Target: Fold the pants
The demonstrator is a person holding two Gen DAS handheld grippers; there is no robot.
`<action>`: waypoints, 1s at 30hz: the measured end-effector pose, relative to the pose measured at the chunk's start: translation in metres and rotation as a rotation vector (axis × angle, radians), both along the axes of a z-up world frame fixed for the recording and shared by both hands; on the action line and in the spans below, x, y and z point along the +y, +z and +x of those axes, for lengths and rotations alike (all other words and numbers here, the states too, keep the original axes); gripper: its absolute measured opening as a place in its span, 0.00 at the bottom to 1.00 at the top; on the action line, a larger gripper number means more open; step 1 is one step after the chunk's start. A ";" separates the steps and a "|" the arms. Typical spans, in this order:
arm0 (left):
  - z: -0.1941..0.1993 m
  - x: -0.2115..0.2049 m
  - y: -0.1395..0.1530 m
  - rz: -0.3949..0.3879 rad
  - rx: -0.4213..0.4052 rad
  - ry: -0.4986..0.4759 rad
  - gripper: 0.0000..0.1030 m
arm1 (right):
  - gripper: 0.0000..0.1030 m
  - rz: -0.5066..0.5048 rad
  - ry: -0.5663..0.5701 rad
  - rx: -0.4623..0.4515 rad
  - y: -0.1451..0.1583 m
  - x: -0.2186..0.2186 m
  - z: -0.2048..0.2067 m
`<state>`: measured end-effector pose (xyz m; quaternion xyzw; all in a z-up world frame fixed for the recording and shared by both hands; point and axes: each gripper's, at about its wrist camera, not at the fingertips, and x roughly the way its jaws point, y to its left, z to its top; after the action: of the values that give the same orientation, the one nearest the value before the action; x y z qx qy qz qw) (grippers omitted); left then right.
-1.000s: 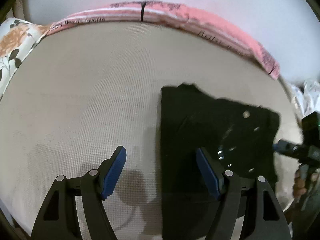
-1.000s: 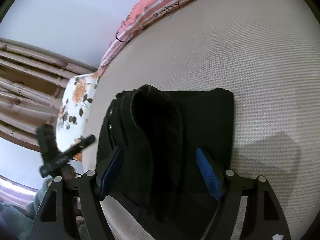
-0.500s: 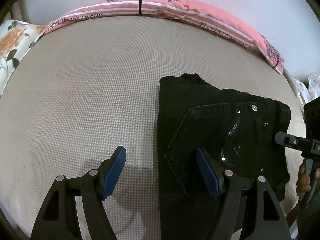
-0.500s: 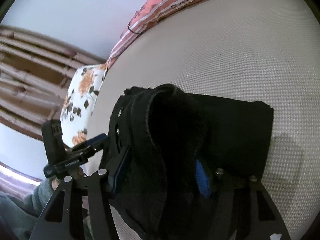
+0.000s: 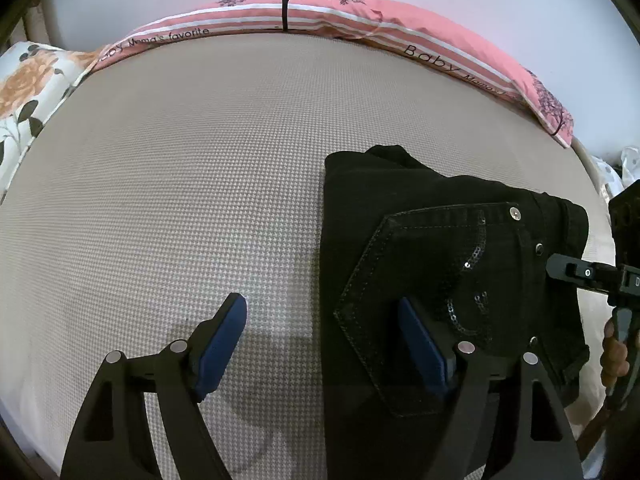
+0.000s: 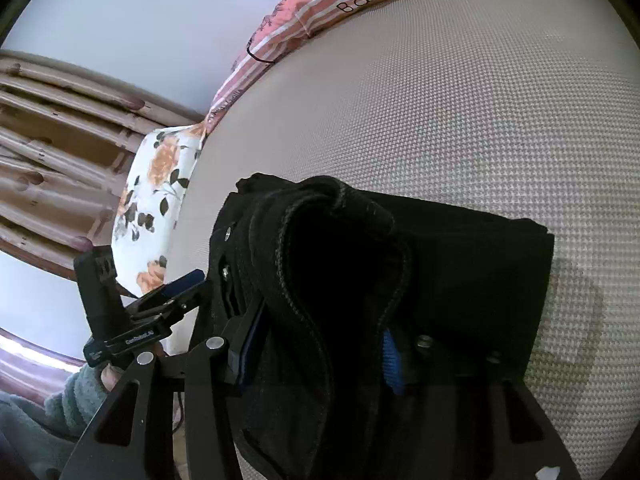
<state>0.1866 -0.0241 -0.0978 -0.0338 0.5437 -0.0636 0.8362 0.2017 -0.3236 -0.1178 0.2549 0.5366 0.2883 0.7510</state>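
One pair of black pants point(image 5: 440, 264), folded, is clamped by the right gripper point(image 6: 320, 344); the left gripper point(image 5: 324, 344) is held wide beside it.

Beige waffle-textured bed point(image 5: 192, 184), folded black pants point(image 5: 440, 248) on it, pink striped pillow point(image 5: 360, 20) along far edge

A beige waffle-textured mattress cover point(image 5: 180, 200) fills most of both views. A pink striped pillow printed with black trees and lettering point(image 5: 340, 16) curves along its far edge at the top. A white pillow with orange flowers point(image 6: 156, 208) sits at the left, before brown wooden slats point(image 6: 52, 168).
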 end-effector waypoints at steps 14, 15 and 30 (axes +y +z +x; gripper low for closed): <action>-0.001 -0.002 0.000 0.016 -0.011 0.001 0.78 | 0.14 -0.142 -0.064 -0.033 0.026 0.018 -0.014; -0.001 -0.002 0.000 0.017 -0.010 0.002 0.78 | 0.13 -0.147 -0.075 -0.039 0.032 0.020 -0.017; -0.006 0.003 0.018 -0.025 -0.042 0.034 0.78 | 0.09 -0.076 -0.186 -0.085 0.085 0.004 -0.056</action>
<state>0.1804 -0.0214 -0.0801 -0.0521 0.5247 -0.0566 0.8478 0.1457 -0.3191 -0.0328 0.2627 0.4888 0.2075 0.8056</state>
